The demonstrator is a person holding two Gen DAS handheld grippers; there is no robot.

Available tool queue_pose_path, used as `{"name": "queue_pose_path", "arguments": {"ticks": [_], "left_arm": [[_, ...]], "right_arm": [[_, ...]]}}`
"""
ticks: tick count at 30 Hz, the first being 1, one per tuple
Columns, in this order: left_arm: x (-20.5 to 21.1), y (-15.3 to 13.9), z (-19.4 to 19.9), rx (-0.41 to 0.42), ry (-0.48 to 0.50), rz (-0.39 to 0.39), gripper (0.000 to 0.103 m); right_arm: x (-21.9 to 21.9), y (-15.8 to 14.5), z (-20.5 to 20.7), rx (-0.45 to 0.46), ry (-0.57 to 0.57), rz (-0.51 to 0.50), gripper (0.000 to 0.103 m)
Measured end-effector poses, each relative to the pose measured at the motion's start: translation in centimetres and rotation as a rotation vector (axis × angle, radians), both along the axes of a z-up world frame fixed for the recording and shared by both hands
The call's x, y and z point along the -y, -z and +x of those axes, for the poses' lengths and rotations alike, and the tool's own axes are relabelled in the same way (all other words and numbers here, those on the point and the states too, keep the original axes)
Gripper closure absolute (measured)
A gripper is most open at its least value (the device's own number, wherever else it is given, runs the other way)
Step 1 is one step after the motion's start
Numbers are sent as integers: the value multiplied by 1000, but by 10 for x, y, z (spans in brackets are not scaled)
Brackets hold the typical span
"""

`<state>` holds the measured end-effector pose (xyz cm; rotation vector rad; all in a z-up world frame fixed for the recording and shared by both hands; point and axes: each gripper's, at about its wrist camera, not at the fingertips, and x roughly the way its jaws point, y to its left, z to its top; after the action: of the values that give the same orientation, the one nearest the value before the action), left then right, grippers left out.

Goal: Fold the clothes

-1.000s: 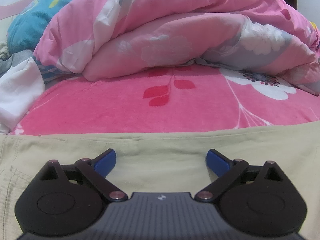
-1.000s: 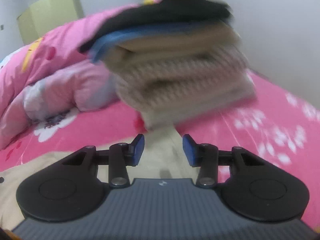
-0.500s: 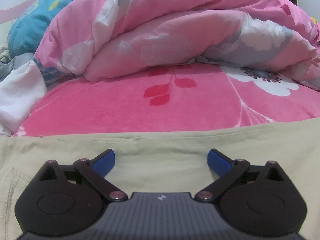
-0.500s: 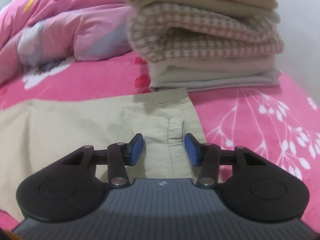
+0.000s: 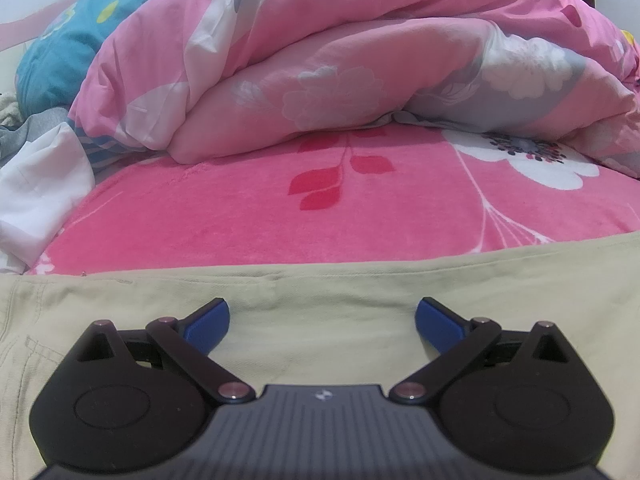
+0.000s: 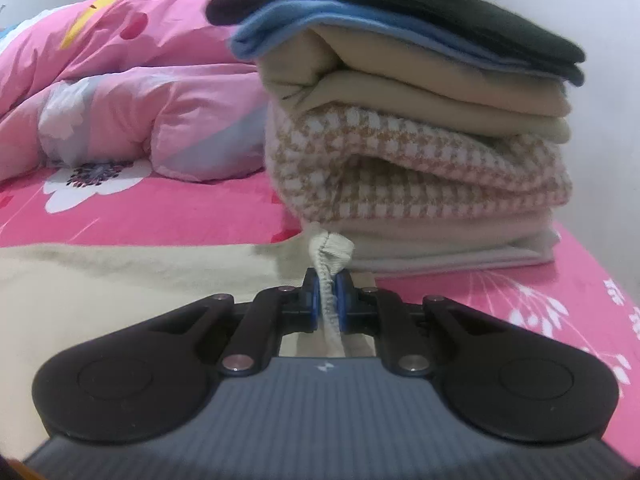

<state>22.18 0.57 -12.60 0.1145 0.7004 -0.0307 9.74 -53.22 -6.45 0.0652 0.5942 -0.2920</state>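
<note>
Pinching a raised fold of the khaki trousers (image 6: 329,276), the right gripper (image 6: 329,300) has just closed its jaws, and the cloth's stitched edge stands squeezed between its 2 blue pads (image 6: 345,300). The trousers lie spread flat across the pink floral bedsheet (image 6: 168,216), their far end reaching the foot of a stack of folded clothes (image 6: 416,152): a cream layer at the bottom, a brown-and-white houndstooth piece, beige layers, a blue one and a black one on top.

The left gripper (image 5: 322,320) hovers over another part of the trousers (image 5: 320,292) with its jaws spread wide and nothing between its pads (image 5: 208,320). Beyond the trousers' edge, a rumpled pink floral duvet (image 5: 340,60) is heaped on the sheet (image 5: 240,216), with a white garment (image 5: 40,192) at the left edge and a blue pillow (image 5: 60,52) behind.
</note>
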Motion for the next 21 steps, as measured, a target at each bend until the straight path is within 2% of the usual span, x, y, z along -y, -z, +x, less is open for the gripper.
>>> {"name": "queue_pose_path", "arguments": {"ticks": [4,7,8,9,11,12,14,15,16,18,21], "left_arm": [[0,0,0,0,0,0,2],[0,0,0,0,0,0,2],[0,0,0,0,0,0,2],[0,0,0,-1,0,0,2],[0,0,0,-1,0,-1,2],[0,0,0,-1,0,-1,2],[0,0,0,-1,0,-1,2],[0,0,0,-1,0,-2,2],[0,0,0,-1,0,-2,2],[0,0,0,-1,0,-2,2],[-1,-1,0,-1,0,-2,2]], "right_arm": [[18,23,19,-64,-6,16,95],[36,28,16,-39,32,71,93],[42,26,12,-26,57,79,85],[49,25,8,-12,81,93,63],[72,23,-3,25,131,167,55],[80,22,-8,33,172,197,64],[87,16,-14,11,344,63,67],[97,13,-22,48,382,80,68],[107,10,-30,87,408,145,70],[106,4,-43,142,390,224,73],[60,1,-34,156,116,255,73]]}}
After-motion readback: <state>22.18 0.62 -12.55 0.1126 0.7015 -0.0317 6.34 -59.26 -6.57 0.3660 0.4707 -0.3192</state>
